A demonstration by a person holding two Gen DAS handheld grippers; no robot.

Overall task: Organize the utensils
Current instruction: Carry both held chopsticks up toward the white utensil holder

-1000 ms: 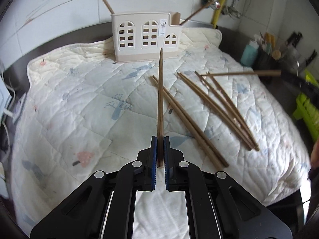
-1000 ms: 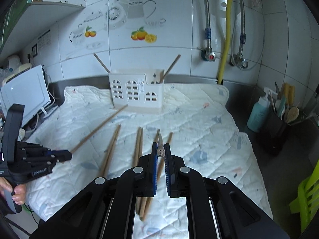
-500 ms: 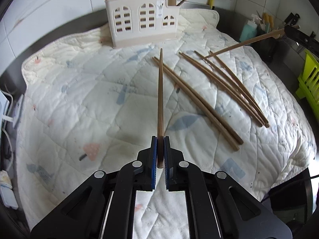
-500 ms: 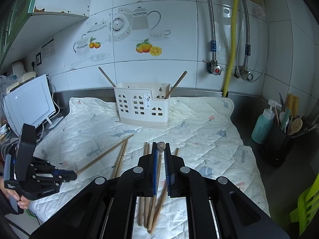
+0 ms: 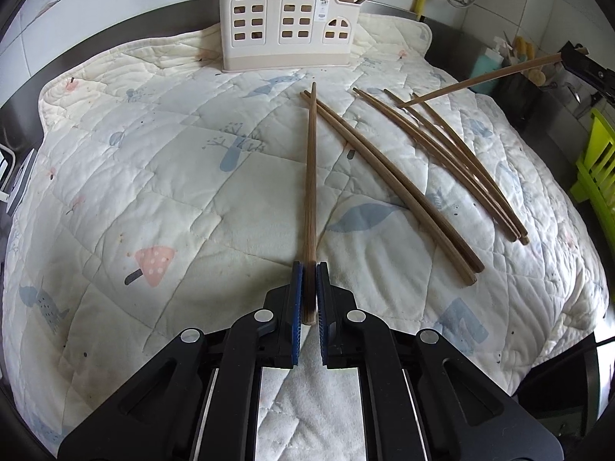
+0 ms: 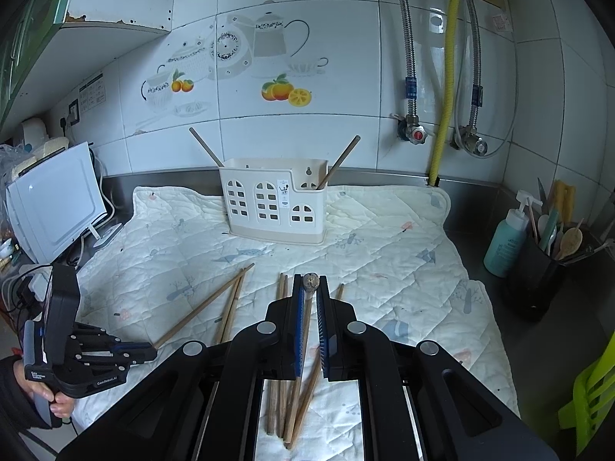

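My left gripper point(image 5: 308, 269) is shut on a brown chopstick point(image 5: 310, 176) that points toward the cream utensil holder point(image 5: 288, 30) at the back of the quilted mat. My right gripper point(image 6: 309, 284) is shut on another chopstick point(image 6: 310, 281), seen end-on; from the left wrist view it juts in at the upper right point(image 5: 480, 77). Several loose chopsticks point(image 5: 407, 188) lie on the mat right of my left gripper, and show below my right gripper point(image 6: 280, 384). The holder point(image 6: 276, 203) has two chopsticks standing in it. The left gripper shows at lower left point(image 6: 146, 347).
A white appliance point(image 6: 54, 207) stands left of the mat point(image 6: 403, 261). A teal soap bottle point(image 6: 505, 242) and a black utensil pot point(image 6: 538, 269) stand at the right. Pipes and a valve point(image 6: 417, 134) run down the tiled wall. A green chair point(image 6: 592, 395) is at far right.
My left gripper has dropped lower and nearer the mat with its chopstick. My right gripper has risen and pulled back with its chopstick, which now tilts upward.
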